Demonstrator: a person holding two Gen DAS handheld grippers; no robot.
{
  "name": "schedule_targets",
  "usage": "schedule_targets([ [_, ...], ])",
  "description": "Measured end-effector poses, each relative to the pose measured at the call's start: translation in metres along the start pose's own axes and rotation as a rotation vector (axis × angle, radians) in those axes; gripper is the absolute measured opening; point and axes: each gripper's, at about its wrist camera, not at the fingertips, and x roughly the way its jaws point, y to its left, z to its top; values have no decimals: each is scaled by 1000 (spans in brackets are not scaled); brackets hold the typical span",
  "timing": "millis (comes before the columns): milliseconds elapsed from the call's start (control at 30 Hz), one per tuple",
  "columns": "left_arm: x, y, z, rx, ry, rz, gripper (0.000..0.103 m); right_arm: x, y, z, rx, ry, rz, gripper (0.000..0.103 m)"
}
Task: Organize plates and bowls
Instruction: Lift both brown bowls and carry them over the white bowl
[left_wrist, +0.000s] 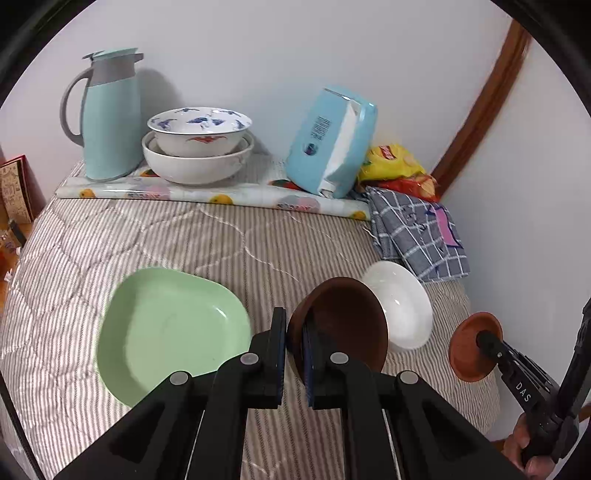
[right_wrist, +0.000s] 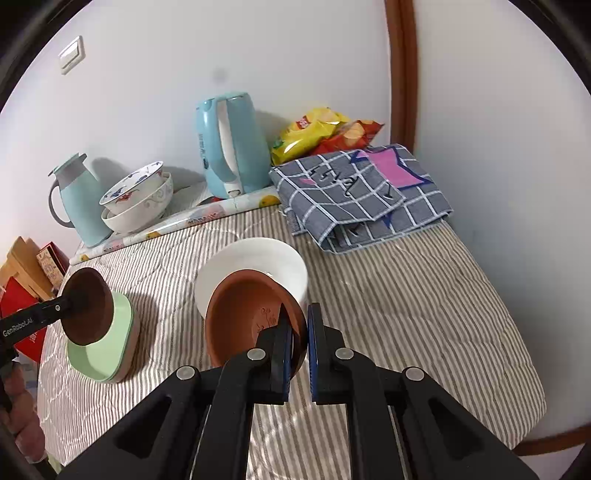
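Brown bowls' rims sit clamped in left hand-held gripper (left_wrist: 294, 354) and right hand-held gripper (right_wrist: 299, 350).

Wrist cams look down, close (shared bed (left_wrist: 184, 240)).

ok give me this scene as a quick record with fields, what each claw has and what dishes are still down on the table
left claw: shut on dark brown bowl by its rim
right claw: shut on terracotta bowl by its rim
on table: green plate; white bowl
at back: patterned bowl nested in white serving bowl
also at back: thermos jug; blue kettle
surface: striped cloth
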Motion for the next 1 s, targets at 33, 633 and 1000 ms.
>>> schedule_targets([
  [33, 1, 4, 2, -6, -1, 4, 8, 3, 2, 2, -4, 2, -1, 8],
  [633, 28, 55, 24, -66, 11, 56, 8, 88, 33, 26, -49, 101, -16, 8],
  [1000, 51, 62, 27, -75, 39, 64, 8, 128, 33, 23, -62, 179, -9, 8],
])
